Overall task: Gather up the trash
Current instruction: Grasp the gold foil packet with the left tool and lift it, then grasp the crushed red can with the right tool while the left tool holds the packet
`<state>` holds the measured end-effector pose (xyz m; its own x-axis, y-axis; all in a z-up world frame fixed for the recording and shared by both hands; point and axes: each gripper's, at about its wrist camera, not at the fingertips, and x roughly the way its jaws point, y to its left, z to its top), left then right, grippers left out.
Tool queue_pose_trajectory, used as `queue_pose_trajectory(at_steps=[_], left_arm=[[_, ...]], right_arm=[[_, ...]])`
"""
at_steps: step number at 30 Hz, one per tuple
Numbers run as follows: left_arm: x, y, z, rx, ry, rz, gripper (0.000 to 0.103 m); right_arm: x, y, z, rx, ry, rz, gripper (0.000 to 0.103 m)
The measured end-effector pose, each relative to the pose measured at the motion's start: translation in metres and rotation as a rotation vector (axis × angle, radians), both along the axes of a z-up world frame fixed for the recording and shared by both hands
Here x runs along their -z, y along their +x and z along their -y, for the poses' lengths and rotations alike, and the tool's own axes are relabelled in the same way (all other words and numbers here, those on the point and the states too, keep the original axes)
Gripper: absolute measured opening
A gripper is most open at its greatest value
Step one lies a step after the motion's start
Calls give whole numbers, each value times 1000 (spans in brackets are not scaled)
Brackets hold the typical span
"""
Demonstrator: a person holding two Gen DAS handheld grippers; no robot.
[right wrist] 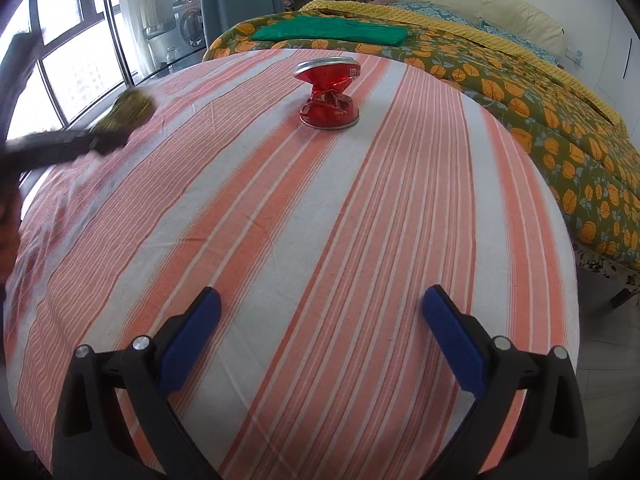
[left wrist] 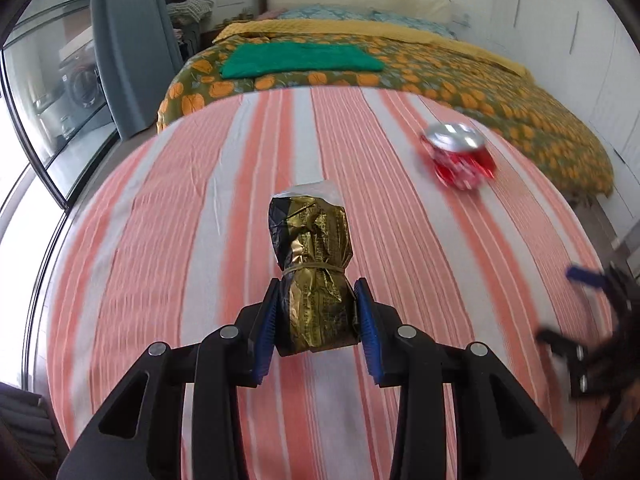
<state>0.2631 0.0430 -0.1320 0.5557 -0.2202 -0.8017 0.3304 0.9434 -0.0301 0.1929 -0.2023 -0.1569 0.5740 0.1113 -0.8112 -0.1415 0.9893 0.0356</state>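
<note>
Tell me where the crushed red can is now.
The crushed red can stands on the striped cloth, straight ahead of the open right tool, near the far edge by the bed.

Table (right wrist: 280,220): crushed can (right wrist: 328,94) upright at far middle; wrapper bundle (left wrist: 314,268) between left gripper (left wrist: 316,320) fingers, left of can; bed (right wrist: 540,100) behind, folded cloth (right wrist: 332,32) on it

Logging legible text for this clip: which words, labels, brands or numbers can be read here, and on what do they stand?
None can be read.
Gold and black wrapper in the left hand-held gripper: fine print, too small and crumpled.
Crushed red can: a white mark near the rim, too small to make out.
</note>
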Motion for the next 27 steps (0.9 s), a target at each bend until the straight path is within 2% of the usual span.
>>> queue_pose_trajectory(at_steps=[5, 7, 9, 12, 15, 20, 22, 23, 25, 27], left_arm=[[11, -33, -3, -16, -35, -12, 41], [14, -35, -3, -40, -41, -5, 51], [19, -34, -4, -60, -51, -14, 66], [24, -34, -1, -59, -42, -19, 79], [27, -33, 8, -35, 11, -11, 87], [30, -30, 10, -34, 37, -22, 95], [30, -30, 9, -34, 34, -25, 96], [31, -30, 9, -33, 38, -25, 97], [31, -30, 10, -34, 40, -25, 97], [31, -30, 9, -34, 35, -26, 97]], right_arm=[[-1, 0, 1, 0, -2, 1, 98], [-1, 0, 0, 0, -2, 1, 98], [0, 0, 1, 0, 1, 1, 98], [0, 1, 2, 0, 2, 1, 98], [0, 1, 2, 0, 3, 1, 98], [-1, 1, 5, -1, 22, 4, 98], [-3, -1, 10, -8, 75, 7, 98], [-6, 3, 19, -7, 142, 10, 98], [-11, 8, 35, 39, 190, 28, 98], [-19, 21, 55, 112, 194, 60, 98]])
